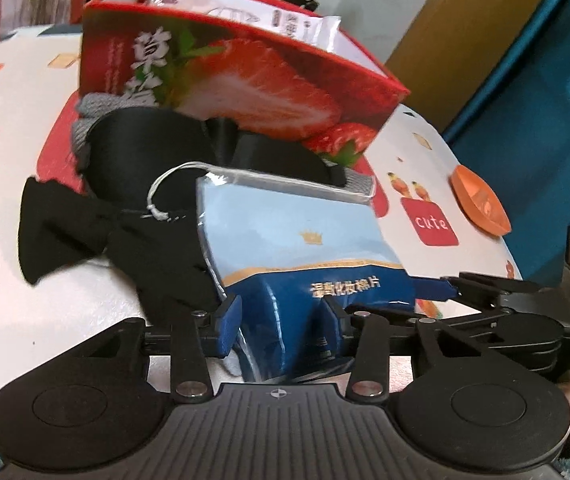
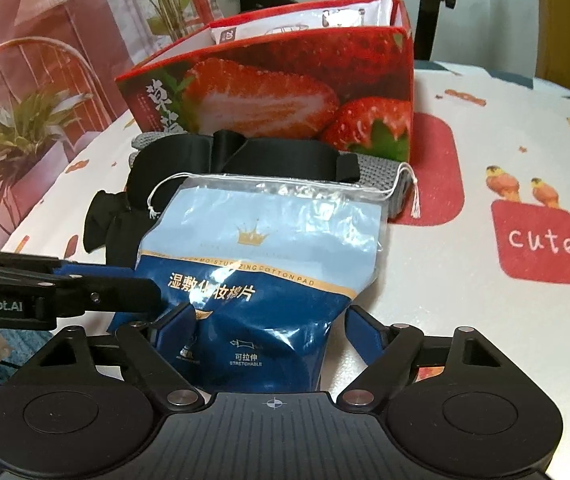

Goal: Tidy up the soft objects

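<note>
A blue cotton-pad bag (image 1: 297,248) with a white drawstring lies on the table in front of a red strawberry box (image 1: 229,80) that holds white packets. My left gripper (image 1: 281,312) is closed on the bag's lower end. My right gripper (image 2: 269,328) straddles the same bag (image 2: 261,256) from the other side, its blue pads pressing the bag's sides. Black cloth (image 1: 97,232) and a black strap (image 2: 269,156) lie between the bag and the box (image 2: 285,92), over a grey knitted piece (image 2: 377,168).
A white tablecloth (image 2: 485,140) with red "cute" patches covers the round table. An orange dish (image 1: 481,200) sits near the table's right edge. A teal curtain and a brown board stand behind. Black stands rise beyond the box.
</note>
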Tool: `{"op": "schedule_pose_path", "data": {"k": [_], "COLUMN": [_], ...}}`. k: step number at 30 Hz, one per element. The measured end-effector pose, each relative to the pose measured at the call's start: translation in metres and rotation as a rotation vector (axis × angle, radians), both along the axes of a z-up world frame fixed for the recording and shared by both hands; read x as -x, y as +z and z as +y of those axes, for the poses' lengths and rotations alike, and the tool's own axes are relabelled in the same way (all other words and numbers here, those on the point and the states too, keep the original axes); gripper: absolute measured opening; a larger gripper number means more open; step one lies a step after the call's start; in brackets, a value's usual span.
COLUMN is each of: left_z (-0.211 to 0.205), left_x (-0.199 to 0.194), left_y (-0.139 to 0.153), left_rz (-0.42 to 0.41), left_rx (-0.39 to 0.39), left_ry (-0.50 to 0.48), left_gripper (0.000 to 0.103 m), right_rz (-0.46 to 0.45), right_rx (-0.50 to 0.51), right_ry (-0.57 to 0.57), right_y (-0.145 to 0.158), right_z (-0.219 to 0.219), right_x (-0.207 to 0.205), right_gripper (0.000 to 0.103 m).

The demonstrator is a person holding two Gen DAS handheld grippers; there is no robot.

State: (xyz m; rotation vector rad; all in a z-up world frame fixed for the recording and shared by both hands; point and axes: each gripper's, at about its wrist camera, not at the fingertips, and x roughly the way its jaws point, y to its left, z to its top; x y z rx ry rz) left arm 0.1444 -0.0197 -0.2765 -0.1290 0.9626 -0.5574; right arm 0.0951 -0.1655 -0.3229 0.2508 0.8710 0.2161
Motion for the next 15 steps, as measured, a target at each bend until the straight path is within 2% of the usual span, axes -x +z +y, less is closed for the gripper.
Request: {"op": "schedule_pose_path", "data": {"k": [3,9,15], "left_z": [0.006,0.008,0.003], "left_x": [-0.004,-0.010,-0.013], "left_y": [-0.004,-0.007,-0.012], "left_rz": [0.022,0.044,0.077], "left_rx": [0.018,0.003,0.023], "left_ry": [0.020,0.045,-0.002], "left_gripper": [0.045,0.047,0.047], "right_rz": [0.008,0.010,0.008], "right_rx": [-0.023,-0.037,-0.045], "right_ry": [-0.003,0.006,0.016], "right_y": [-0.003,-0.004,-0.003], "right_z": [-0.002,-0.002,0.000], "right_x": [-0.002,-0.004,-0.006], "right_gripper": [0.078,0.075,0.067]}}
